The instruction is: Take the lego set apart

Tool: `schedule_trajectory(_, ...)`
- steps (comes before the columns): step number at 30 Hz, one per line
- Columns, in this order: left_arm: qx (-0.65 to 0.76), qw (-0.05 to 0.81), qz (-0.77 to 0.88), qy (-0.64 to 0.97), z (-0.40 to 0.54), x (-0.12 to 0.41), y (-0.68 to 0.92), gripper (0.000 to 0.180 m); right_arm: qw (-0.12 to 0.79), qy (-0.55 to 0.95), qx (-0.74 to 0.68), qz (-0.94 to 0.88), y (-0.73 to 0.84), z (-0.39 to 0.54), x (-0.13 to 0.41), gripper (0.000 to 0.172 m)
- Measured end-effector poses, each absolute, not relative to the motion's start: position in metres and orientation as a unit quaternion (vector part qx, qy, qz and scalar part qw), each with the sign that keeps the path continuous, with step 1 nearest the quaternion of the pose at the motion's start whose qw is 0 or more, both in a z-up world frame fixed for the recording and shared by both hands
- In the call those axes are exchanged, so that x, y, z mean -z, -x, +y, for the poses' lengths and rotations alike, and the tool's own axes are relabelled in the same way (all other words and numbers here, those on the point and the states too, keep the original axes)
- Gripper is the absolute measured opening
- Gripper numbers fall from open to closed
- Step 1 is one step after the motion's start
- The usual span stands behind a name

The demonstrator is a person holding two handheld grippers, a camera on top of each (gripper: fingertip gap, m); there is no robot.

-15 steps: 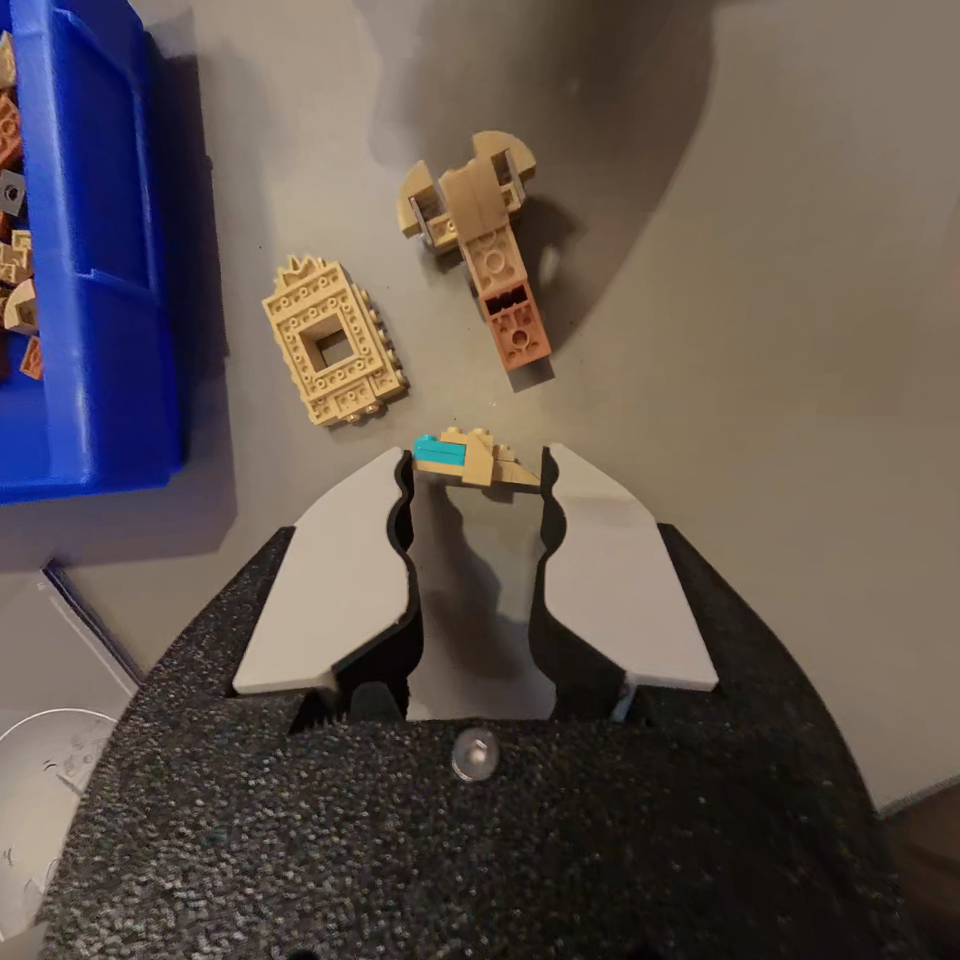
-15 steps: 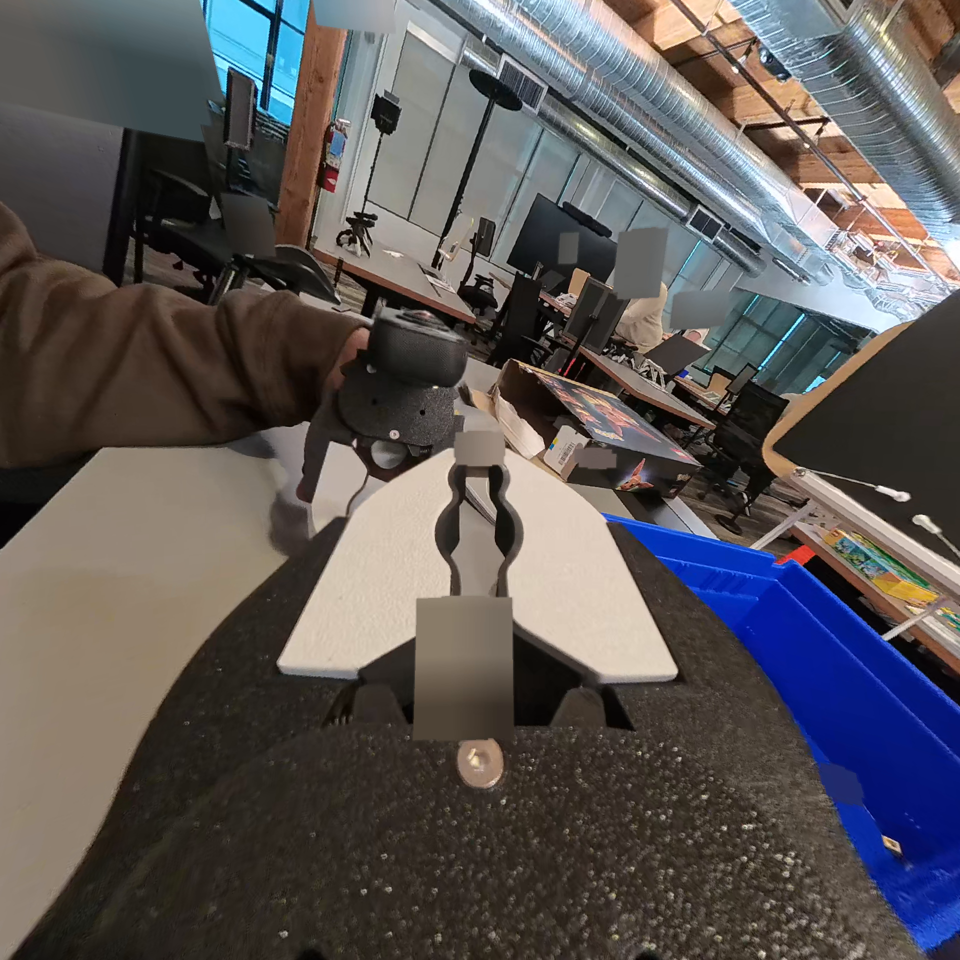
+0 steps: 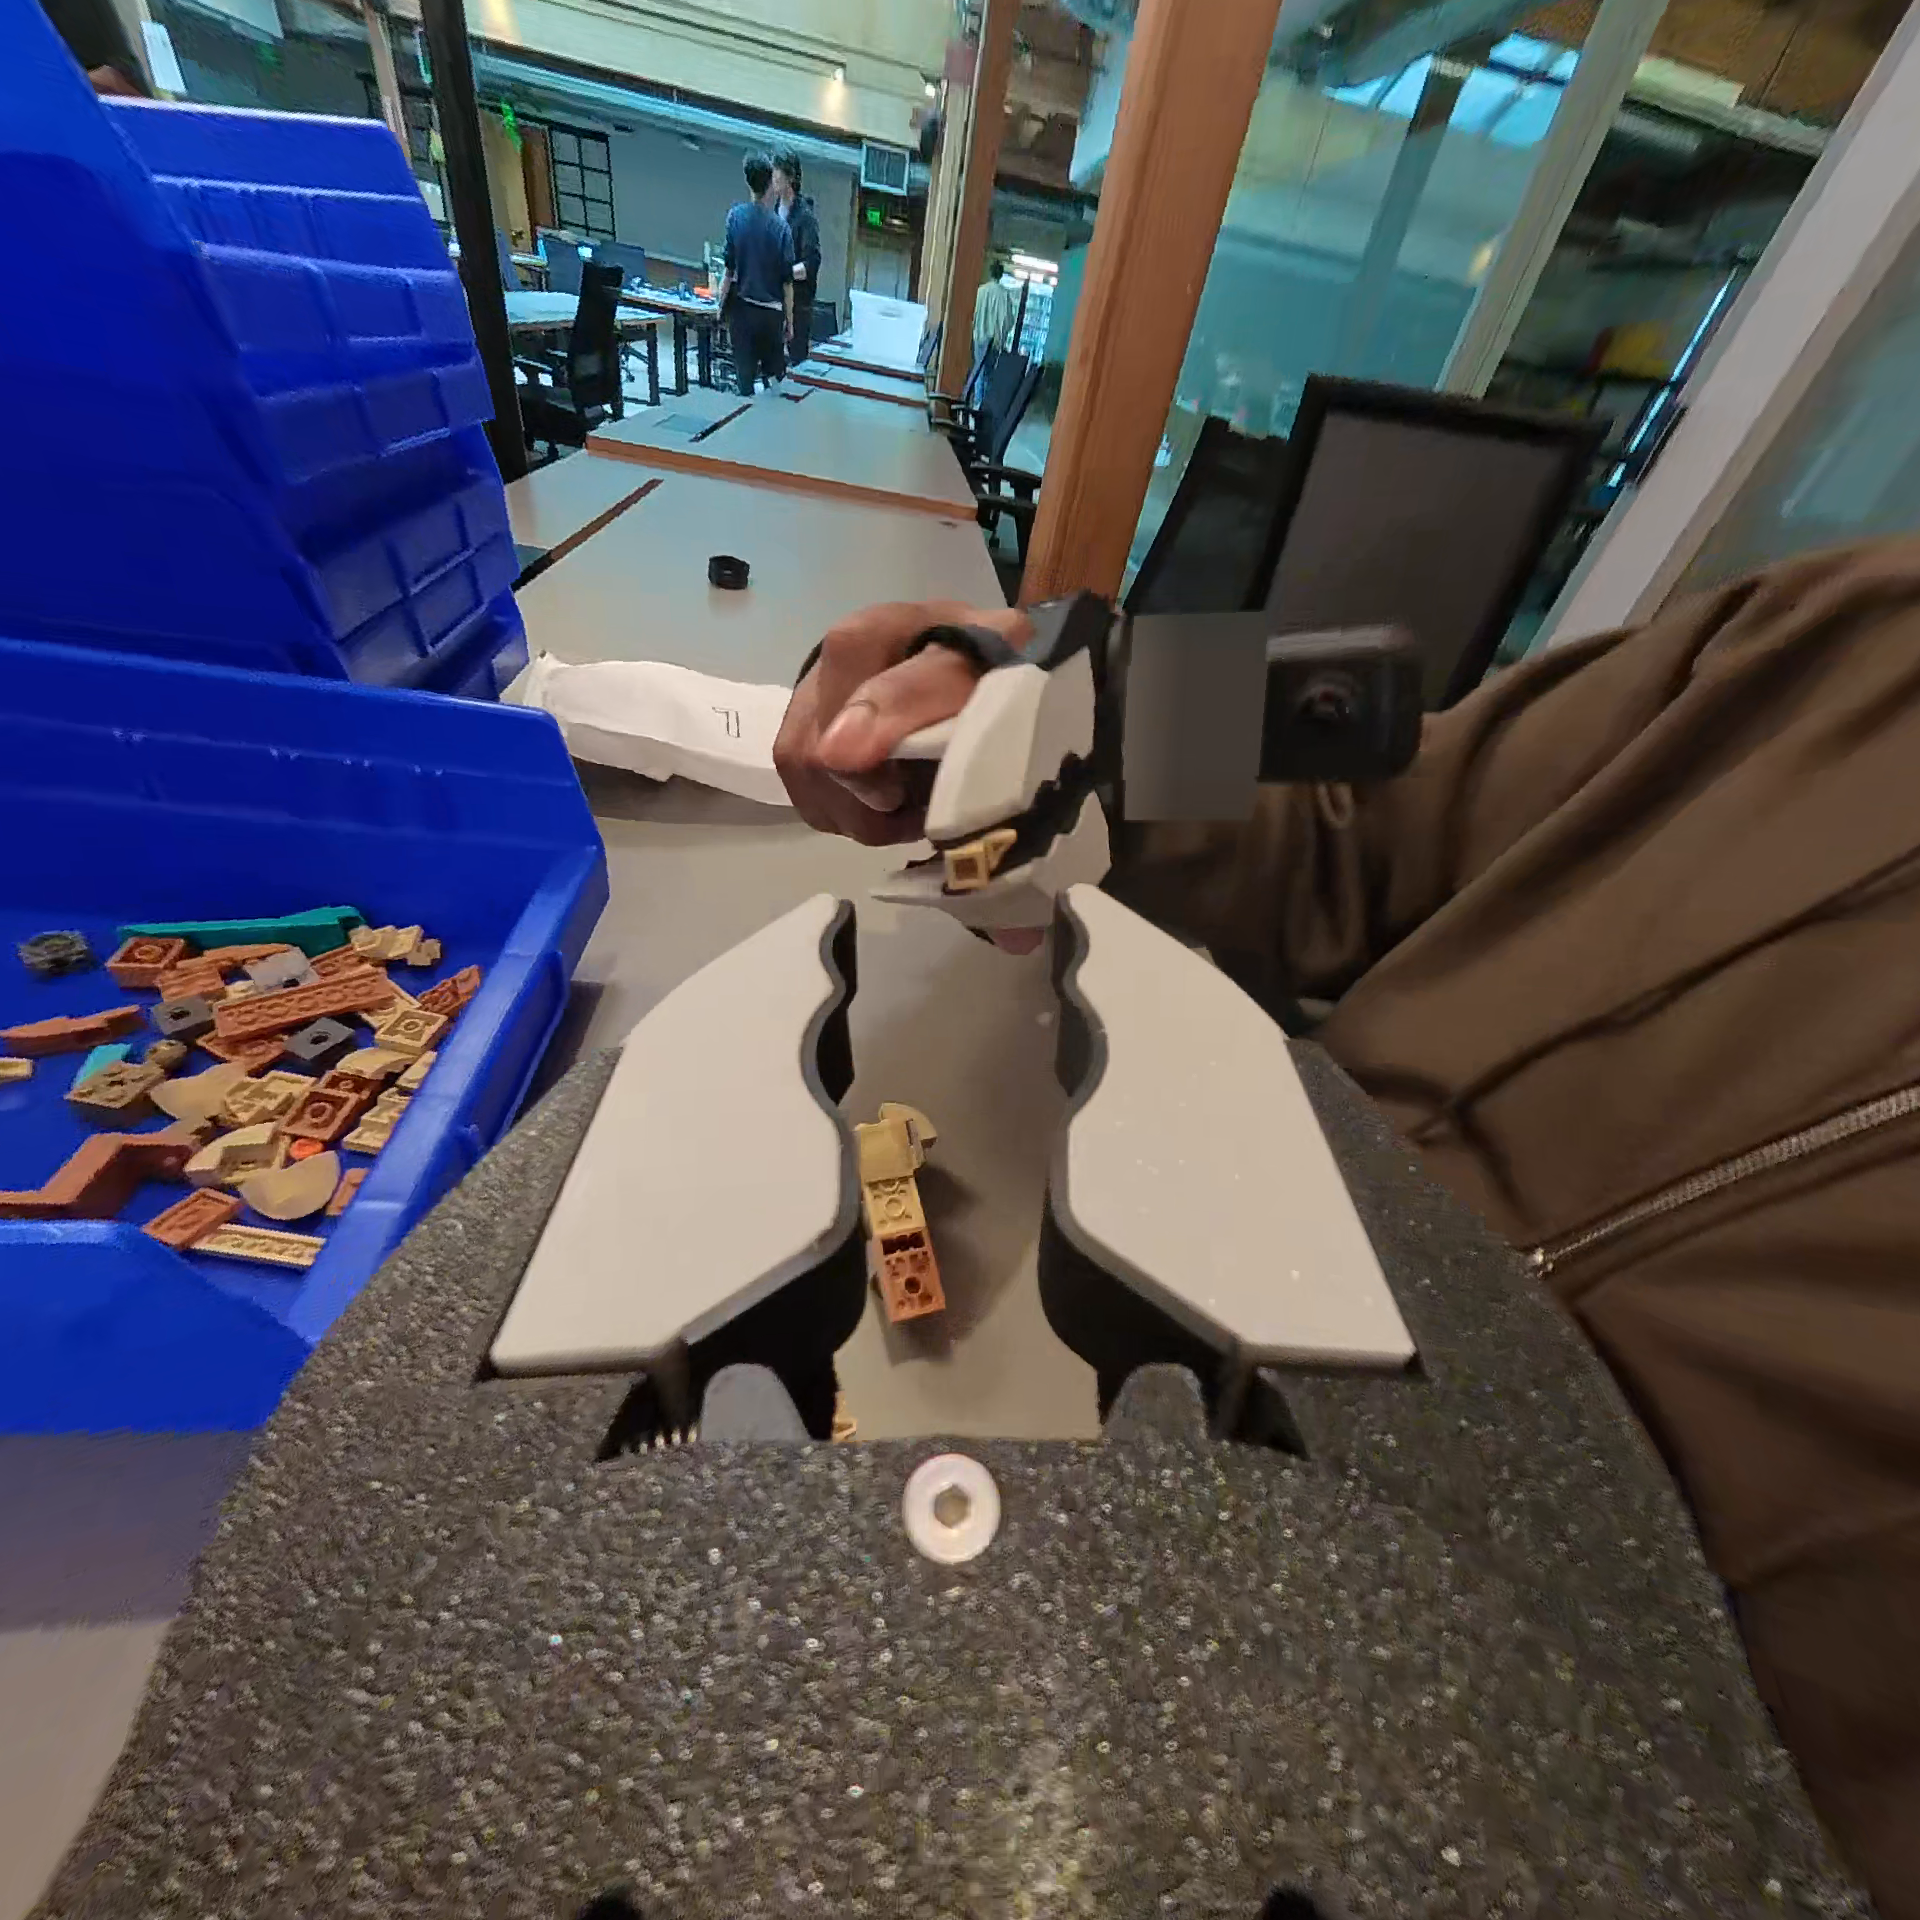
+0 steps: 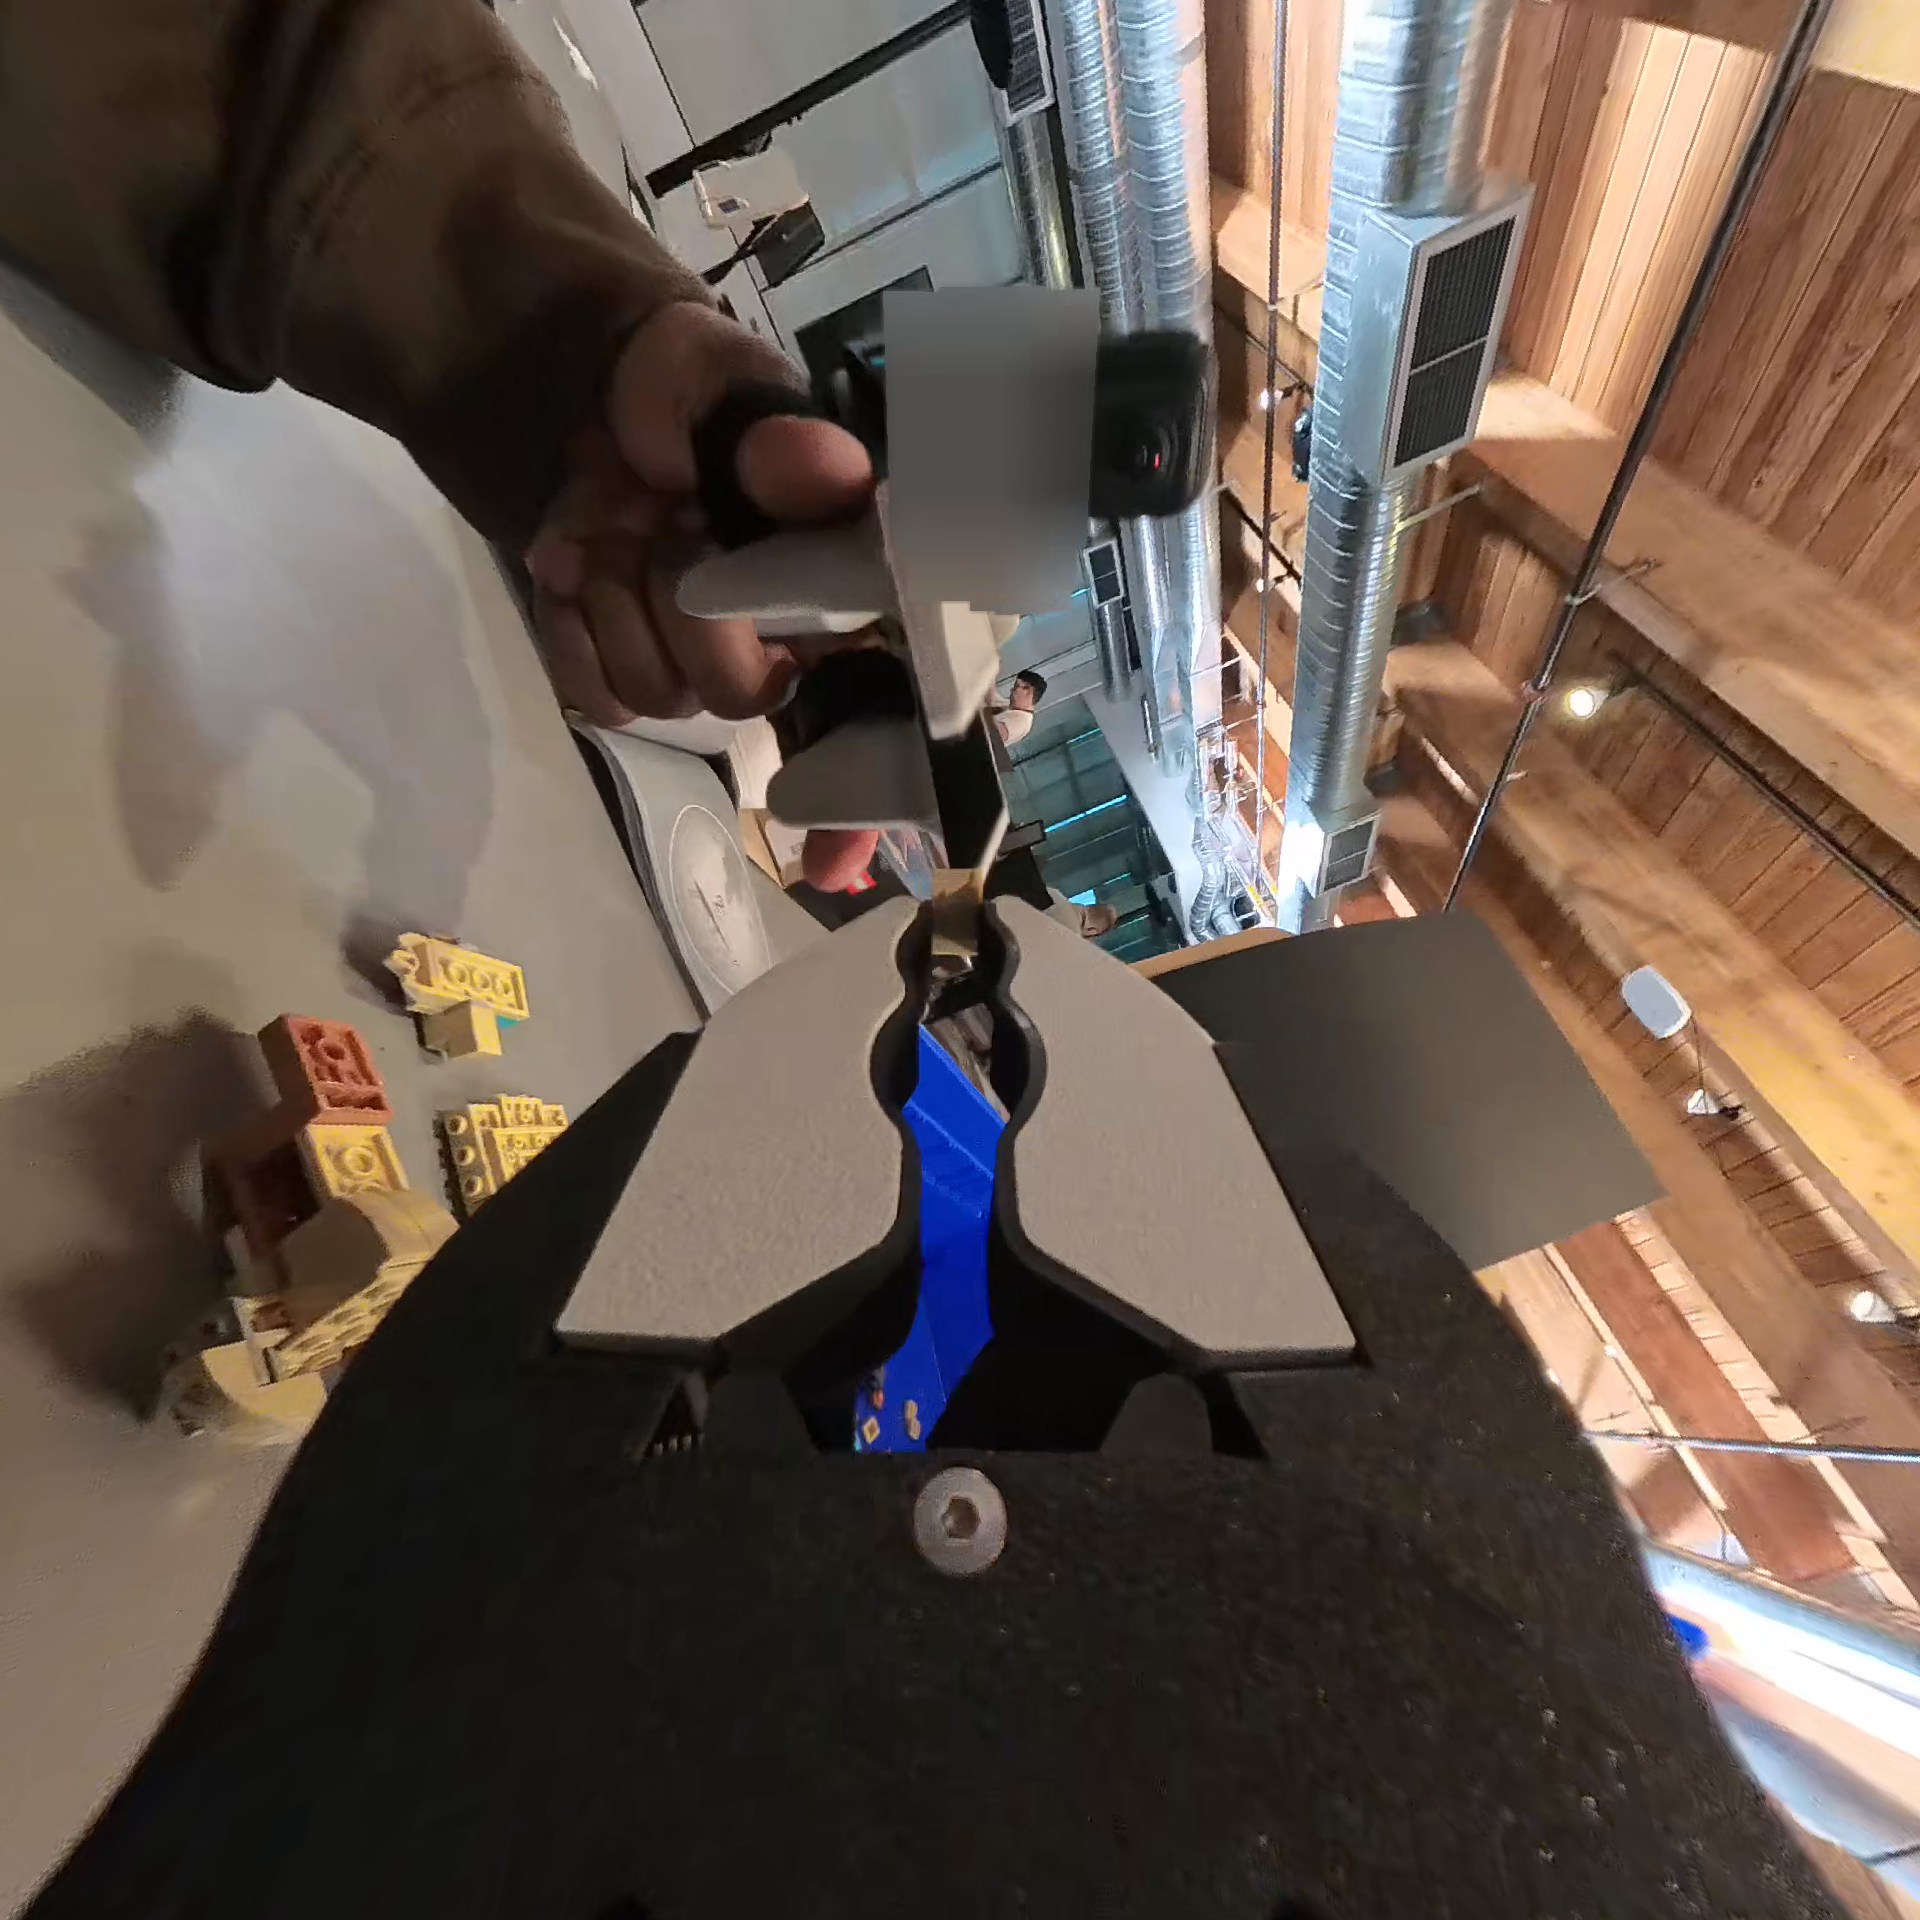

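Note:
My left gripper (image 3: 954,914) is open and empty, held level above the grey table (image 3: 727,883). Through its jaws I see a tan and brown brick assembly (image 3: 899,1205) lying on the table below. My right gripper (image 4: 954,920) is shut on a small tan brick piece (image 4: 951,914). It shows in the left wrist view (image 3: 971,862), pinched just ahead of my left fingertips. In the right wrist view my left gripper (image 4: 831,696) faces me with parted, bare fingers. On the table lie a tan piece with teal (image 4: 462,992), a tan frame (image 4: 504,1143) and the assembly (image 4: 312,1153).
A blue bin (image 3: 499,935) with several loose tan, brown and grey bricks stands at the left, with more blue bins stacked behind. White folded paper (image 3: 665,727) and a small black ring (image 3: 729,570) lie farther back. A brown sleeve (image 3: 1558,1039) fills the right. Only a small space, under 4 cm, lies between the two pairs of fingers.
My left gripper swung up from looking down on the table to level, and its jaws narrowed a little; the tan and teal piece stayed on the table. The right gripper rolled over and came close.

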State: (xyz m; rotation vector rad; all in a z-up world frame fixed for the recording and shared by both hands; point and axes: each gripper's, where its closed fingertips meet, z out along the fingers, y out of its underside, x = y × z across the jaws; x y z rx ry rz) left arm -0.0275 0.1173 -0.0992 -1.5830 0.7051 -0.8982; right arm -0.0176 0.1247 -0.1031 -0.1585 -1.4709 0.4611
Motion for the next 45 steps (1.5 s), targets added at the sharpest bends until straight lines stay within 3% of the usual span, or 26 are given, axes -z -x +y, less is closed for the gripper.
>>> schedule_trajectory(10, 0.401, 0.532, 0.298, 0.684, 0.124, 0.113, 0.009, 0.026, 0.718, 0.057, -0.197, -0.665, 0.019, 0.119, 0.107, 0.007)
schedule_trajectory(16, 0.405, 0.539, 0.312, 0.67, 0.122, 0.112, 0.004, 0.01, 0.719, 0.057, -0.194, -0.665, 0.02, 0.119, 0.107, 0.007)
schedule_trajectory(27, 0.418, 0.549, 0.326, 0.646, 0.119, 0.107, 0.003, 0.008, 0.719, 0.047, -0.19, -0.667, 0.017, 0.115, 0.101, 0.008)
schedule_trajectory(41, 0.34, 0.597, 0.356, 0.633, 0.12, 0.099, 0.002, 0.008, 0.709, 0.069, -0.238, -0.66, 0.013, 0.119, 0.094, 0.008)
schedule_trajectory(43, 0.31, 0.613, 0.357, 0.632, 0.122, 0.096, 0.006, 0.008, 0.707, 0.083, -0.254, -0.655, 0.011, 0.125, 0.091, 0.0)
schedule_trajectory(45, 0.263, 0.652, 0.357, 0.615, 0.123, 0.085, 0.015, 0.008, 0.695, 0.112, -0.294, -0.646, 0.009, 0.132, 0.087, 0.004)
